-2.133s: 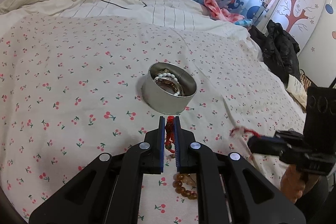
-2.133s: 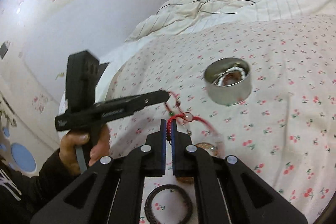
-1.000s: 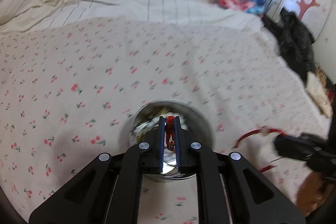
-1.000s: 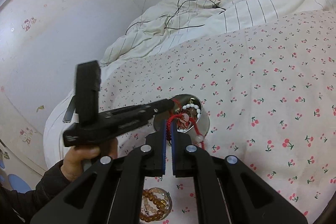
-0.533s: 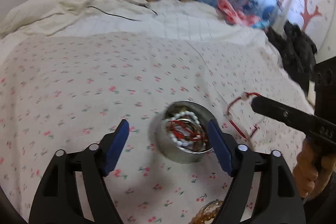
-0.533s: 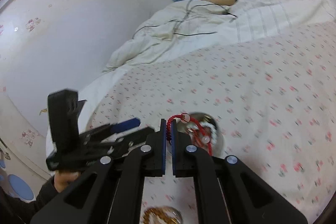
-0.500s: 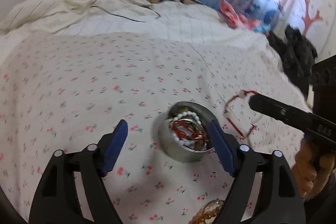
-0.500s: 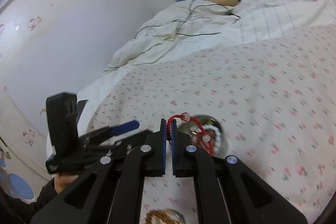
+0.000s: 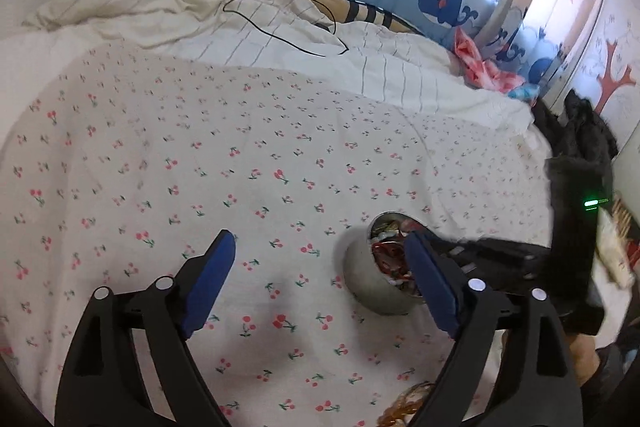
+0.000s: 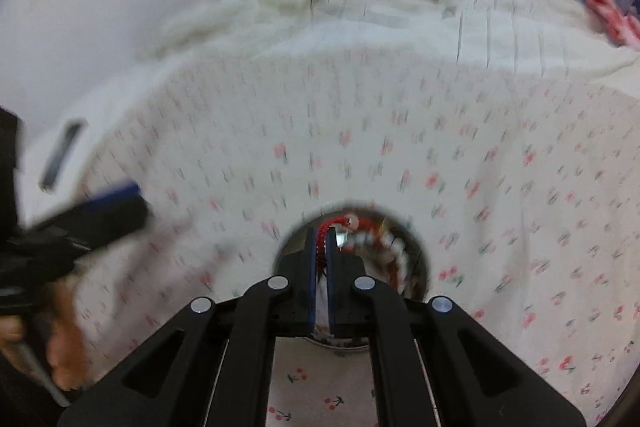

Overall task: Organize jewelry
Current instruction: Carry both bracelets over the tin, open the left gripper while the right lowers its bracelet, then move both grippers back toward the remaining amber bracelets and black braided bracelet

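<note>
A round metal tin (image 9: 364, 287) stands on the cherry-print sheet (image 9: 240, 155), with red and white bracelets inside. My left gripper (image 9: 319, 241) hovers just left of the tin; its jaws are opening, with only sheet between them. In the blurred right wrist view, my right gripper (image 10: 320, 239) is shut on a red cord bracelet (image 10: 333, 221) and hangs right over the tin's mouth (image 10: 286, 247). A white bead bracelet (image 10: 394, 247) lies inside the tin. The left gripper's fingers (image 10: 112, 211) show at the left edge of that view.
An amber bead bracelet (image 9: 408, 403) lies on the sheet in front of the tin. A rumpled white duvet (image 9: 180, 7) with a black cable (image 9: 280, 27) lies beyond. A black jacket (image 9: 576, 131) hangs off the bed's right side. A person's hand (image 10: 64, 339) grips the left handle.
My left gripper opened, let its red bead string fall into the tin and drew back to the left. My right gripper carried the red cord bracelet down over the tin.
</note>
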